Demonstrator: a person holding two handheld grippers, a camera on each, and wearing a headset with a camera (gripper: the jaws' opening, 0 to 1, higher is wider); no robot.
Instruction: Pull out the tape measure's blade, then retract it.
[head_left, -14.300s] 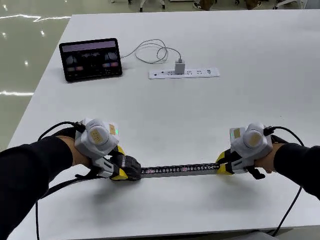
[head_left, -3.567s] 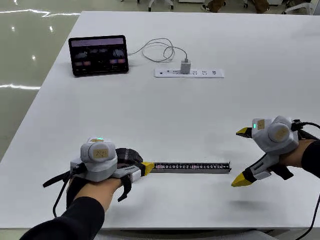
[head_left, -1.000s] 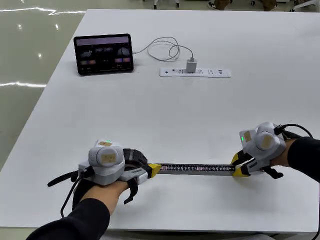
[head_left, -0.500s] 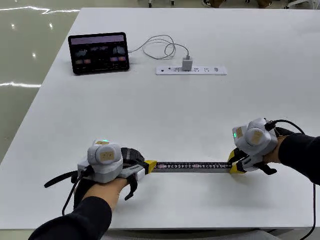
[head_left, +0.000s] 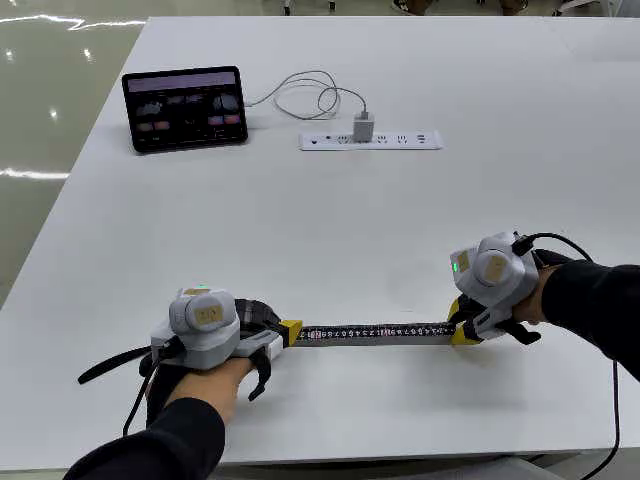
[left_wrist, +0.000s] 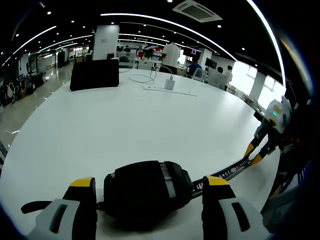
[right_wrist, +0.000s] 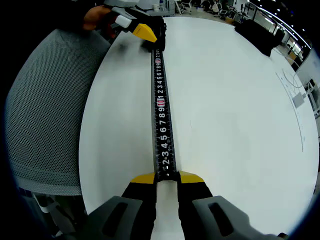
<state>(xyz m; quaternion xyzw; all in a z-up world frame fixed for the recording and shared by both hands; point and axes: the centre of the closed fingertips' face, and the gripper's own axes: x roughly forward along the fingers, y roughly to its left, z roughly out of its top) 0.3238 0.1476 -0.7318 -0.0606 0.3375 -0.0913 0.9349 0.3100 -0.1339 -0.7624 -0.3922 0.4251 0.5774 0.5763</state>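
The tape measure (left_wrist: 147, 192), a black case, sits on the bench (head_left: 400, 230) between the fingers (left_wrist: 82, 200) of the left gripper (left_wrist: 149, 182), which press on its two sides. Its blade (right_wrist: 160, 115) lies flat, running away from them to the right gripper (right_wrist: 167, 177) — those fingers (right_wrist: 142, 180) pinch its tip. The printed numerals climb from 2 beside them, with a red 10 farther out.

- Rounded black tape measure case (left_wrist: 147, 192): dull black.
- Its black metal blade (right_wrist: 161, 125): white numerals and ticks, one red figure.
- Left claw (left_wrist: 149, 181): pale grey, yellow tips.
- Right claw (right_wrist: 166, 177): grey, yellow tips, small green light.
- Smooth white desk (head_left: 400, 230): plain, unpatterned.
- Black rectangular tablet (head_left: 185, 108): dark screen, mauve top band, pink and blue tiles.
- Long white power strip (head_left: 400, 142): plain, with a white charger (head_left: 362, 129).
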